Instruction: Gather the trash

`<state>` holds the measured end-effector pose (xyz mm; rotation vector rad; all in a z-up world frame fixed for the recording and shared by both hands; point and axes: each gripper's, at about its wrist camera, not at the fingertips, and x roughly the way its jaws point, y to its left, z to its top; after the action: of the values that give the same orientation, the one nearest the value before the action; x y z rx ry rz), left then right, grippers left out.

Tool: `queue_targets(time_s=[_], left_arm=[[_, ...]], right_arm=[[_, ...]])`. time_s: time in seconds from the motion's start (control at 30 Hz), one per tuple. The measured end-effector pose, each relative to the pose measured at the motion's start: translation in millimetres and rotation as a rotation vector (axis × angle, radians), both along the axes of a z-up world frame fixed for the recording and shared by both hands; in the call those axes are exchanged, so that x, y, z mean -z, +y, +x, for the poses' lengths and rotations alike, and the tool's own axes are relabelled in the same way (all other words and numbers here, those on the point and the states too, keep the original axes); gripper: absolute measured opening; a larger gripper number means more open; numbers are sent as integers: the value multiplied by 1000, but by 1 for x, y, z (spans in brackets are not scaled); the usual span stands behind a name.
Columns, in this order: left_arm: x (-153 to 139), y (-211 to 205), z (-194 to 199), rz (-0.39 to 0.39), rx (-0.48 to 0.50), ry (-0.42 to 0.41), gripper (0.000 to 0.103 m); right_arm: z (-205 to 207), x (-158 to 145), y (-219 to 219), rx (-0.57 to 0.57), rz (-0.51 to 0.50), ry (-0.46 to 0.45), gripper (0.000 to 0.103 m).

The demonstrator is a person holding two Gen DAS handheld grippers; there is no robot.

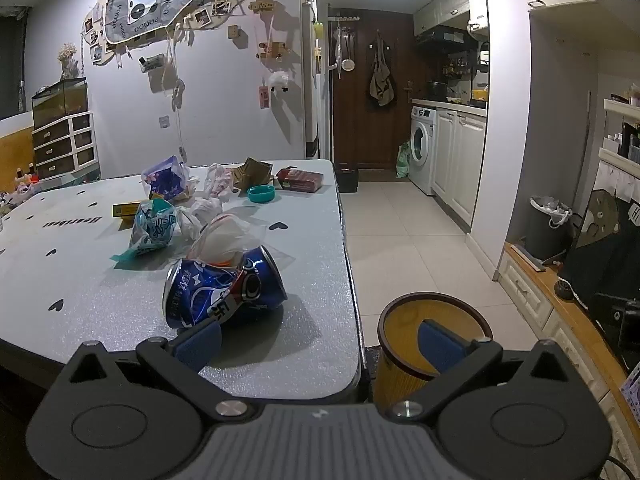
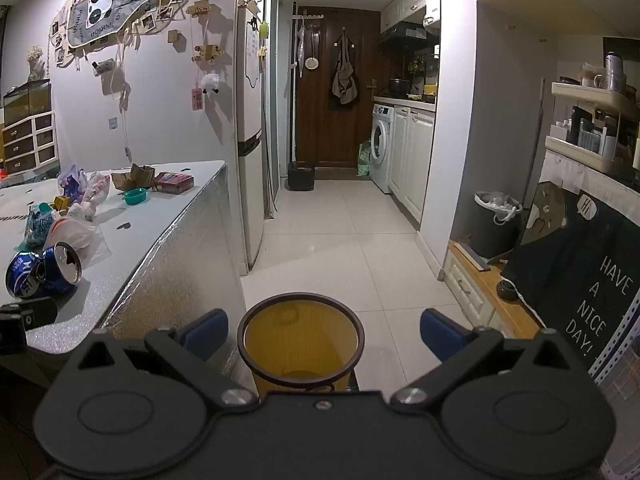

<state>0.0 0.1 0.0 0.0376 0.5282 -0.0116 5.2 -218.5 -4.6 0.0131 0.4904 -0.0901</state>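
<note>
A crushed blue soda can (image 1: 224, 292) lies near the front corner of the grey table (image 1: 312, 352); it also shows in the right wrist view (image 2: 42, 276). Behind it lie a clear plastic bag (image 1: 232, 236), a teal wrapper (image 1: 154, 228), crumpled tissues (image 1: 206, 210), a purple wrapper (image 1: 164, 178), a teal lid (image 1: 261, 193) and a red box (image 1: 300, 179). A yellow trash bin (image 2: 300, 344) stands on the floor beside the table, also in the left wrist view (image 1: 408, 352). My left gripper (image 1: 320, 340) is open just short of the can. My right gripper (image 2: 324, 330) is open above the bin.
A fridge (image 2: 250, 120) stands past the table's far end. A tiled floor (image 2: 340, 240) runs to a washing machine (image 2: 382, 146) and a dark door. A grey lined bin (image 2: 494, 220) and a low wooden cabinet (image 2: 500, 304) stand on the right.
</note>
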Motion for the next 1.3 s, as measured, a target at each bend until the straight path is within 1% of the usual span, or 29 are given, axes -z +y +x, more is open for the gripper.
queue_targets(time_s=[1.3], left_arm=[[0, 0, 0, 8, 0, -2, 103]], right_arm=[[-1, -2, 0, 3, -4, 1, 103]])
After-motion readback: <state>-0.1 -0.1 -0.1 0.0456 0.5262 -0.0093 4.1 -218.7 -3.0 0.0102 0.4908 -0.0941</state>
